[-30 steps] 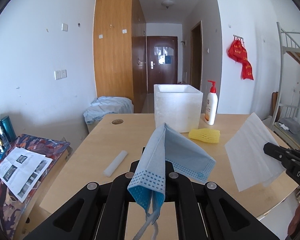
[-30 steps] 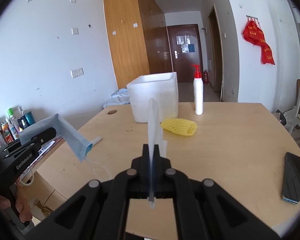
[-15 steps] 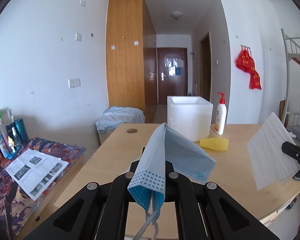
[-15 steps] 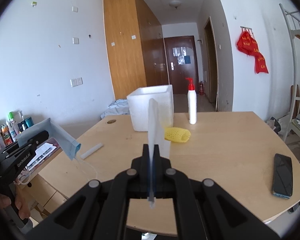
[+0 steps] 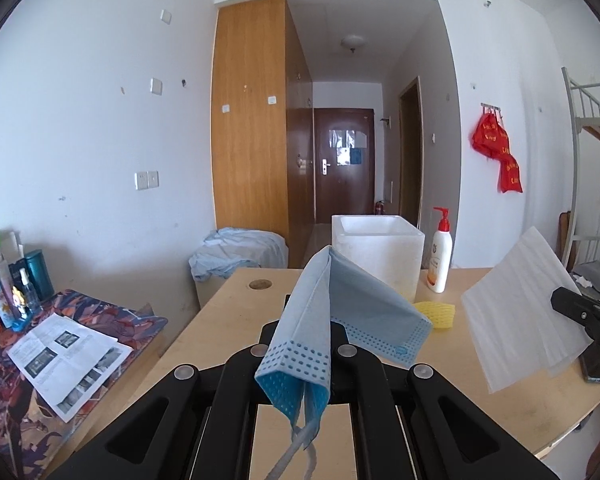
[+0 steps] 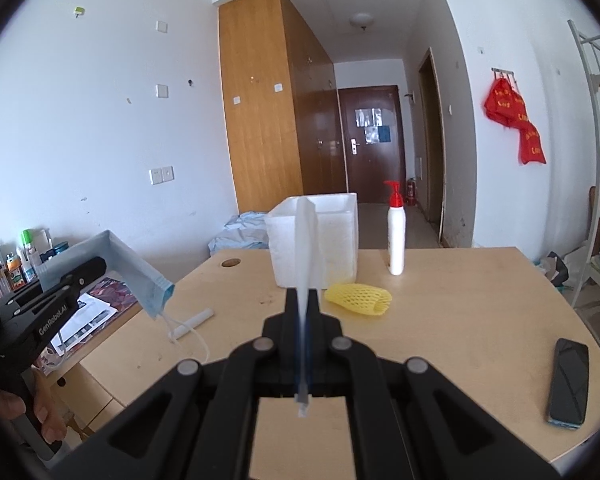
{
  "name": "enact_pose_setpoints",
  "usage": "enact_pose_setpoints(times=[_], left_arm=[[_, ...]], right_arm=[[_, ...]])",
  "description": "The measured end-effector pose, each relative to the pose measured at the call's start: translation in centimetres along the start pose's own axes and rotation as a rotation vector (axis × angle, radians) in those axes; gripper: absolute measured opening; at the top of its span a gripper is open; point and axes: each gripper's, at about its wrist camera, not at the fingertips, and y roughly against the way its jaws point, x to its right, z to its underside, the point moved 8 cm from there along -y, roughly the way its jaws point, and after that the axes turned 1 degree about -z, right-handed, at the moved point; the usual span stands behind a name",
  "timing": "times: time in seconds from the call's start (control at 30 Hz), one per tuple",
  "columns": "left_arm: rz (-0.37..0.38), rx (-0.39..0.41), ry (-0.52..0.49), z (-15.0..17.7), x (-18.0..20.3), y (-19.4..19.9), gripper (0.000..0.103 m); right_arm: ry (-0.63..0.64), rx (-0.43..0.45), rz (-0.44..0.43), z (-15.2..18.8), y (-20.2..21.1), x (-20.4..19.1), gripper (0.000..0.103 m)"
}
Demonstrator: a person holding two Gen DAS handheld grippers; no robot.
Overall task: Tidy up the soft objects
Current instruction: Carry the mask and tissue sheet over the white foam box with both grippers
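While our left gripper (image 5: 300, 320) pinches the blue mask (image 5: 340, 308) and our right gripper (image 6: 302, 300) the white sheet (image 6: 306, 240), neither is in the foam box (image 6: 332, 232) yet; the yellow net (image 6: 358, 300) lies untouched.

Both wrist views — table (image 5: 228, 320), doorward

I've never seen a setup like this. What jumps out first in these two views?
A blue face mask hangs pinched in the left gripper, its ear loops dangling, while the right gripper has its jaws closed on a thin white foam sheet. Both are held up above a wooden table. Behind them on it stand a white foam box and a yellow foam net.
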Motion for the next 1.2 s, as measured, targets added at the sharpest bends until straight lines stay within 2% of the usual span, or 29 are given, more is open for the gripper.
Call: enact_pose_setpoints(times=[0.6, 1.2], left_arm=[[0.03, -0.022, -0.022, -2.8, 2.1, -4.8, 0.005], [0.036, -0.043, -0.02, -6.2, 2.8, -9.0, 0.005]], right_arm=[[0.004, -0.013, 0.0, -2.7, -2.8, 1.2, 0.004], [0.021, -0.02, -0.044, -6.0, -6.3, 1.2, 0.004]])
